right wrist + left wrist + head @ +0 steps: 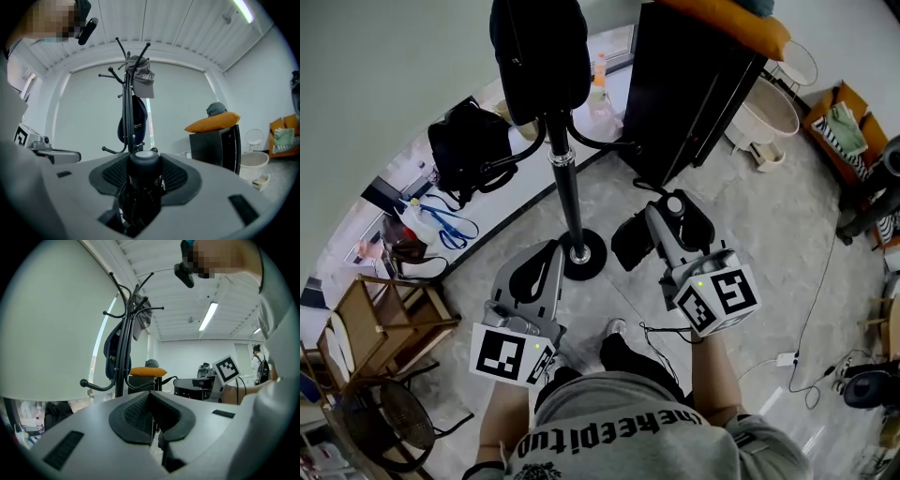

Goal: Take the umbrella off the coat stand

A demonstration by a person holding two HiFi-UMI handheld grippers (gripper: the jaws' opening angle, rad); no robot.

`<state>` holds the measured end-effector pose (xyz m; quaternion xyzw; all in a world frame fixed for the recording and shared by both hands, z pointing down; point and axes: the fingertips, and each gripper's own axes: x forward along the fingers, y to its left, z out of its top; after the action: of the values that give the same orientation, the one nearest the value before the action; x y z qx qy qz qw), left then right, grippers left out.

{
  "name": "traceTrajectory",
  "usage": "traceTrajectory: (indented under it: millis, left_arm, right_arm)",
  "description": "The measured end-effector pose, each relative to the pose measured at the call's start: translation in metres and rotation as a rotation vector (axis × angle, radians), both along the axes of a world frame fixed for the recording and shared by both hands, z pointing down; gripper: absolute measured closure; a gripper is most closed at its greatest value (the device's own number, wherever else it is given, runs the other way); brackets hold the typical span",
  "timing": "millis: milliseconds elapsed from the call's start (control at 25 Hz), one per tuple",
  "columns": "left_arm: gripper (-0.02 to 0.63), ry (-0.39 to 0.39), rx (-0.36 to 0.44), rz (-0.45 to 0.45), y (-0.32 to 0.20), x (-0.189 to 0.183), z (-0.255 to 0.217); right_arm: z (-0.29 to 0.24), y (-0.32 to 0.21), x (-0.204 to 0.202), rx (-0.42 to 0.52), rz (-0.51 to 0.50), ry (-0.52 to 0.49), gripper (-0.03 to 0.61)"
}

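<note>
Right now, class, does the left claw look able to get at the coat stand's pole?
Probably yes: the left claw is empty and the pole stands just ahead with nothing between, though its jaws are together and must open first.

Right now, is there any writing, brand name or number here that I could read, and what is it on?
"thekeepitu": white print across the person's shirt; the letters after that are unclear.
Grey cap on the coat stand: it carries print, too small to read.
Black bag hanging below it: pale logo, too blurred to read.
Marker cube: a black-and-white square pattern, no words or numbers.
</note>
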<state>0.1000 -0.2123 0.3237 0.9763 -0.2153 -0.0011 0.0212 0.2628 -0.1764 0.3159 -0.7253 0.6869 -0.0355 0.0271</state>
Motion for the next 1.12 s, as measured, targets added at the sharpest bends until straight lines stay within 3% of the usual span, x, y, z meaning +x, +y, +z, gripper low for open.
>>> traceTrajectory:
  millis: [1120]
  left_arm:
    - [0.597,0.064,0.027,0.219,0.039,-0.016,-0.022]
  right_arm:
    - [-0.027,0.089,-0.068,0.032,0.157,0.042,0.373]
